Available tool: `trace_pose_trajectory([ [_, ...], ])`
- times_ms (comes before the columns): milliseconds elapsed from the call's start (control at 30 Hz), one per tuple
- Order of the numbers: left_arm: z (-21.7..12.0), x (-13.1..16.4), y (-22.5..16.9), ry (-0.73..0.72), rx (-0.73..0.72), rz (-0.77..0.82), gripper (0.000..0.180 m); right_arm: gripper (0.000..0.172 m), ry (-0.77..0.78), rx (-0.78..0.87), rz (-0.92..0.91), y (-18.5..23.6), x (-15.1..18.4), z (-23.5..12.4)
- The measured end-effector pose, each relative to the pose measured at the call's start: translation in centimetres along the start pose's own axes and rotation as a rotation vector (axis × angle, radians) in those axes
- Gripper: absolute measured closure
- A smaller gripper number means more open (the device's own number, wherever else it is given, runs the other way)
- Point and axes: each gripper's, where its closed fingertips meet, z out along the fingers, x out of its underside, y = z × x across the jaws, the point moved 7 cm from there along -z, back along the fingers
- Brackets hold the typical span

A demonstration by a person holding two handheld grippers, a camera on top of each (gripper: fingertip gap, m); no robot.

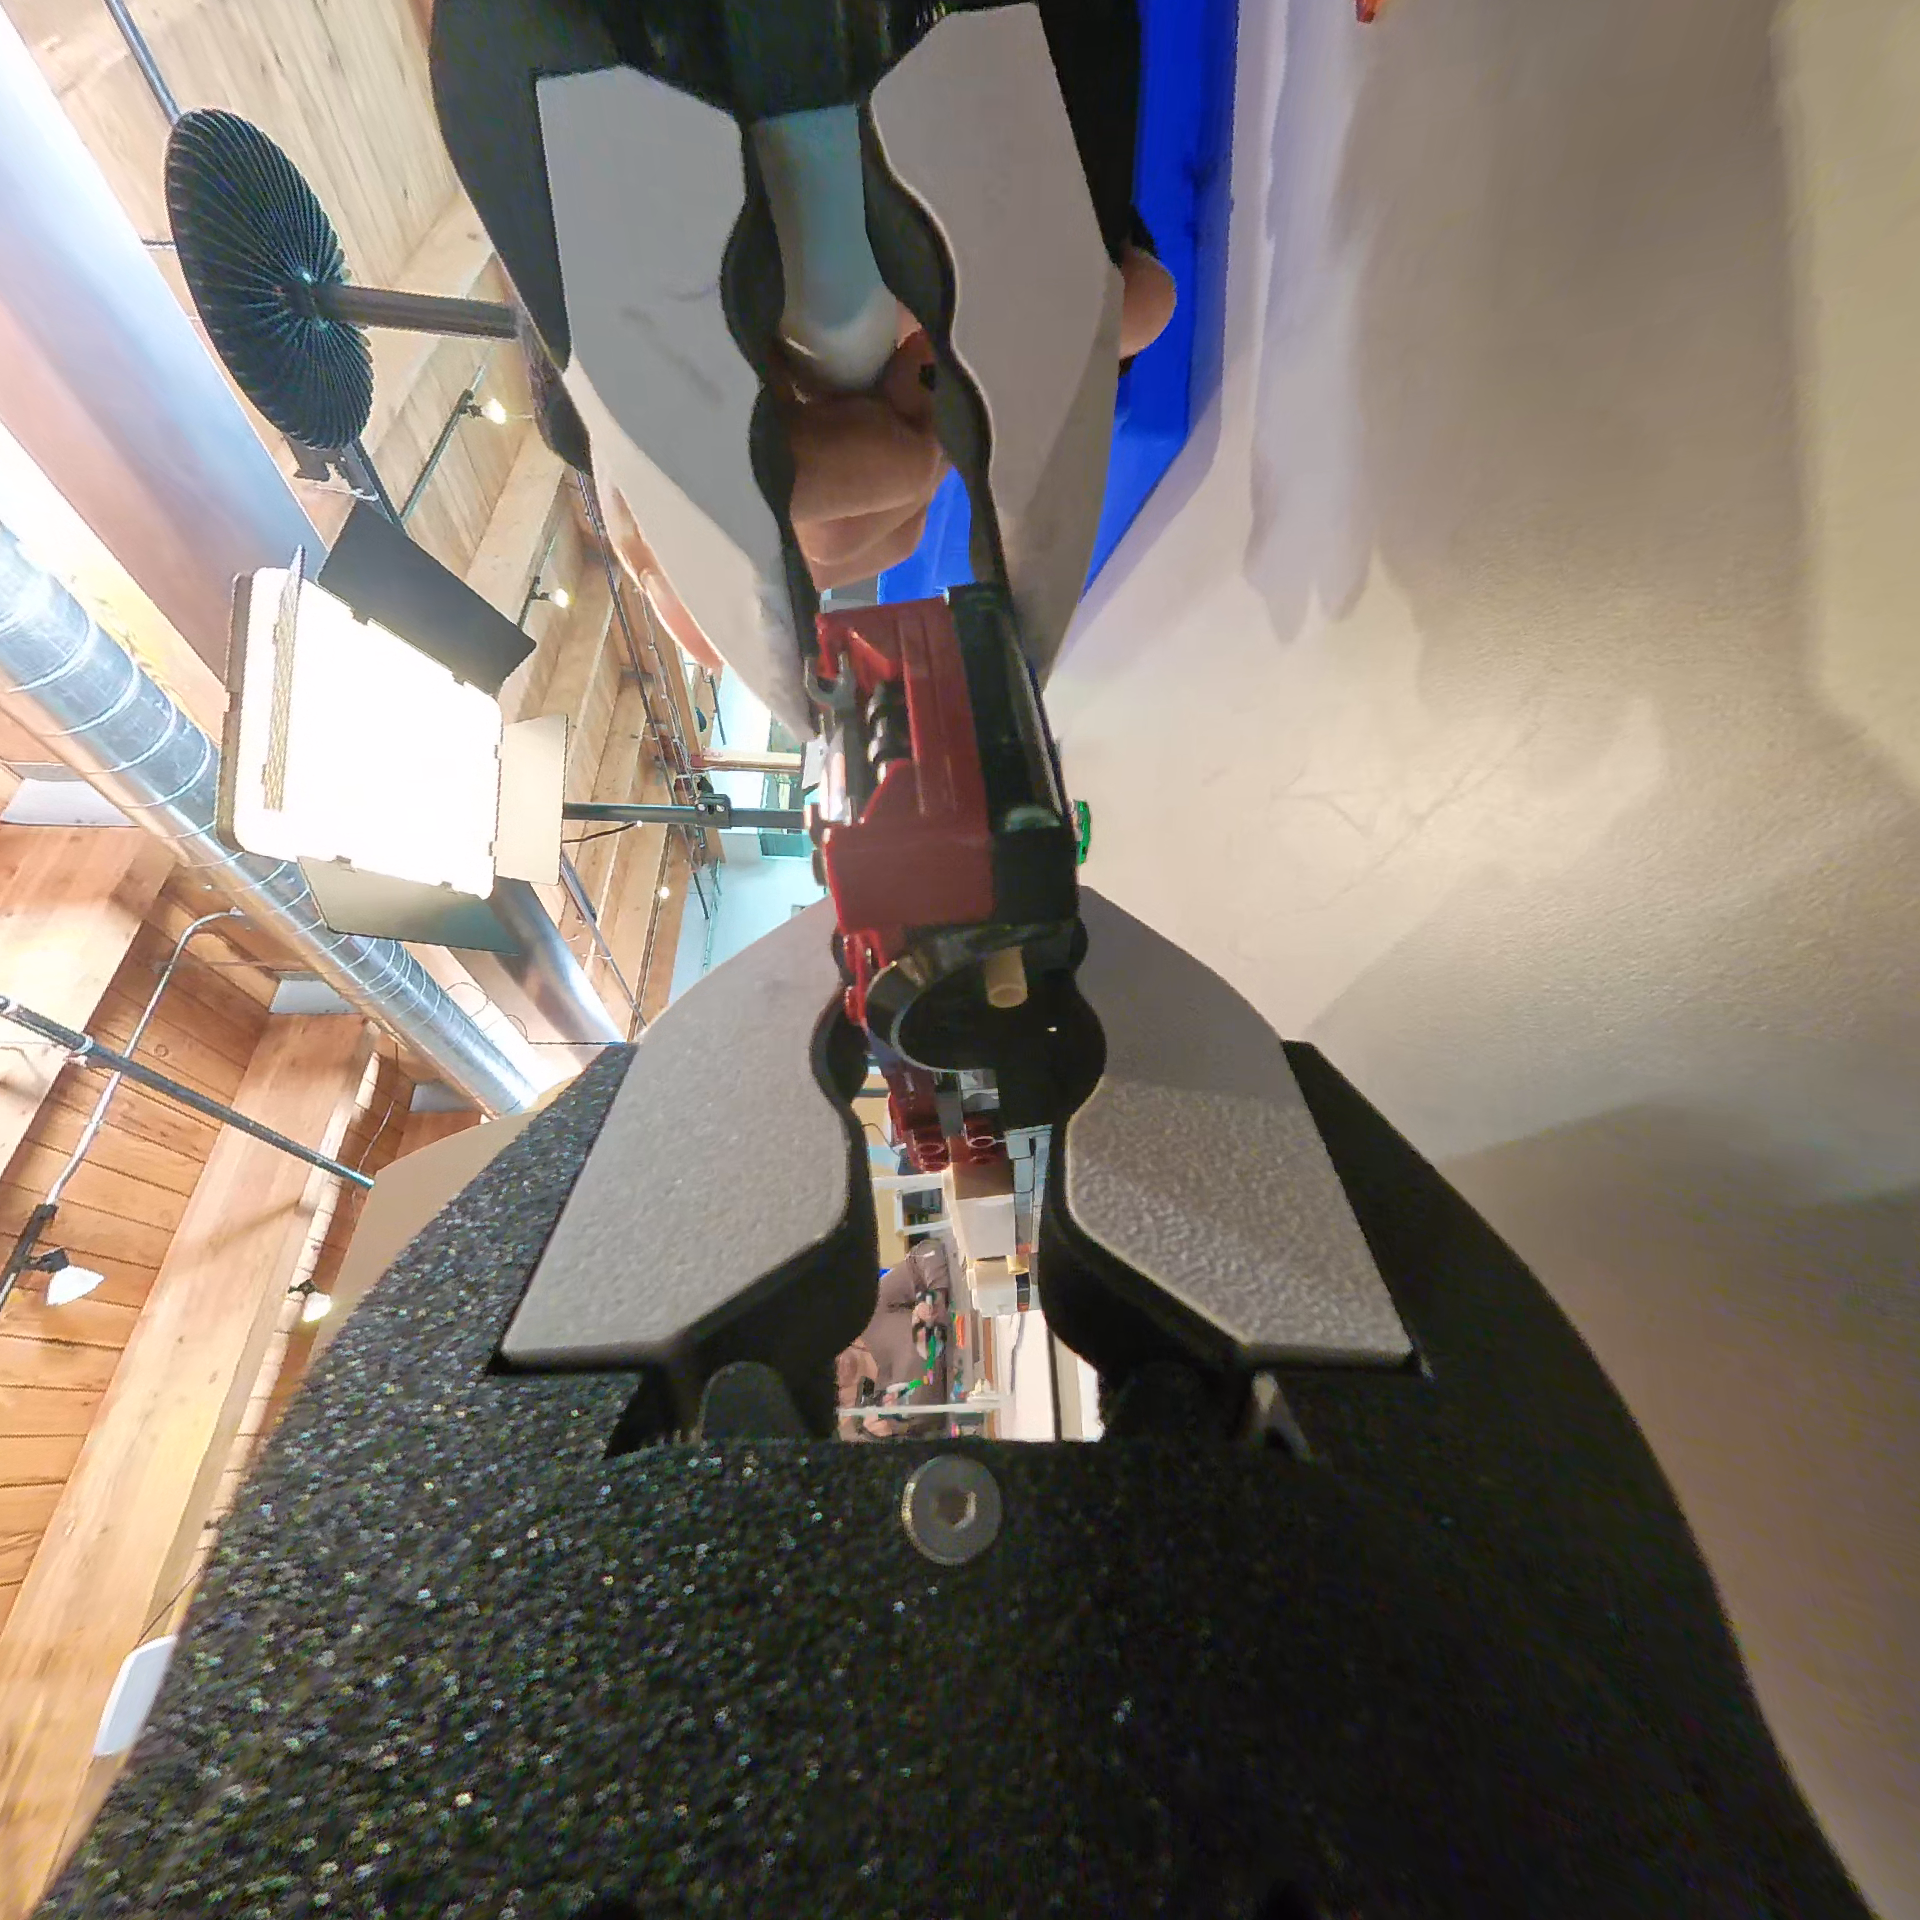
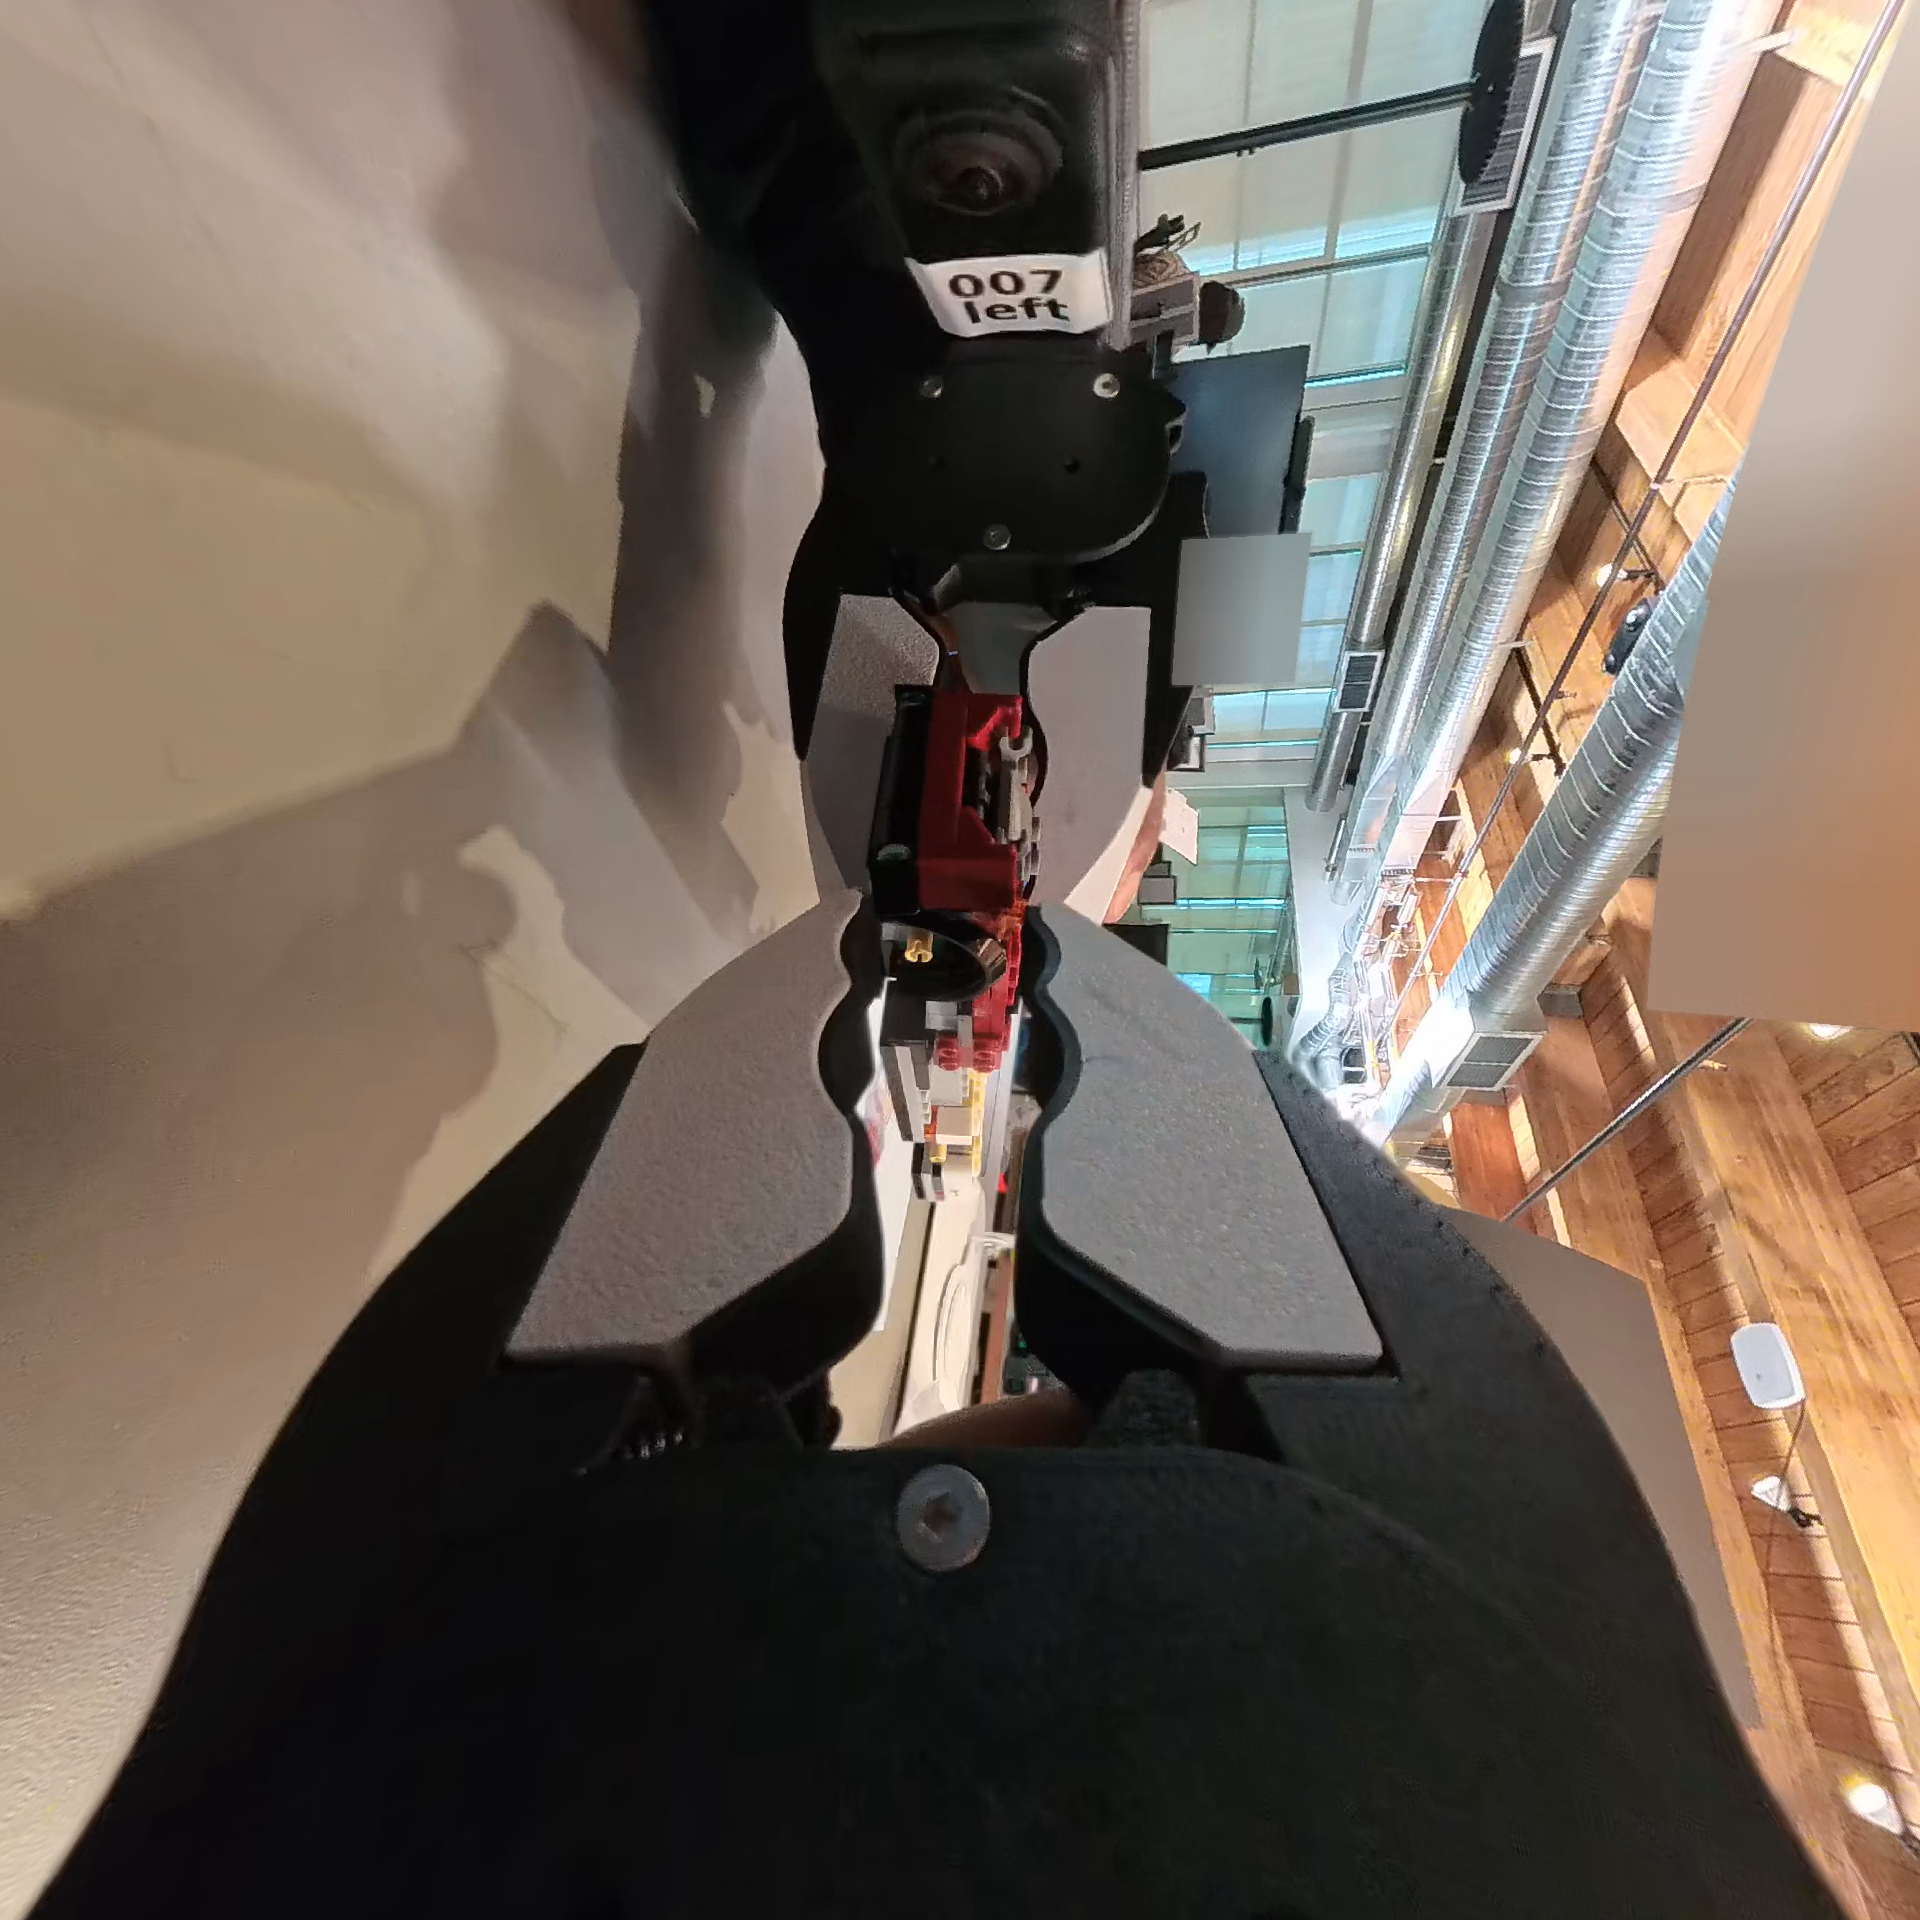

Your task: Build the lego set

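I have a red and black brick-built toy (image 1: 940,821) clamped at both ends: my left gripper (image 1: 951,997) at six o'clock in its view, my right gripper (image 1: 914,634) at twelve. I'd keep both grips square and level, since brick joints may pop apart.

We see the brick-built model (image 1: 935,810) clamped between the left gripper (image 1: 951,997) and the right gripper (image 1: 904,623), which face each other tip to tip, the table (image 1: 1507,727) beside them.
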Motion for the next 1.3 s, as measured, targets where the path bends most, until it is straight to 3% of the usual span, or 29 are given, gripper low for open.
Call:
trace_pose_trajectory([
  [633, 0.02, -0.19, -0.27, -0.013, 0.011, -0.012, 0.148, 0.147, 0.005, 0.012, -0.108, 0.33, -0.26, -0.17],
  [1067, -0.02, -0.66, -0.11, -0.014, -0.008, 0.01, 0.148, 0.137, -0.028, 0.008, 0.08, -0.21, -0.11, -0.62],
  [1300, -0.05, -0.8, -0.21, -0.019, 0.007, 0.013, 0.148, 0.144, -0.032, -0.033, 0.104, 0.18, -0.32, -0.51],
])
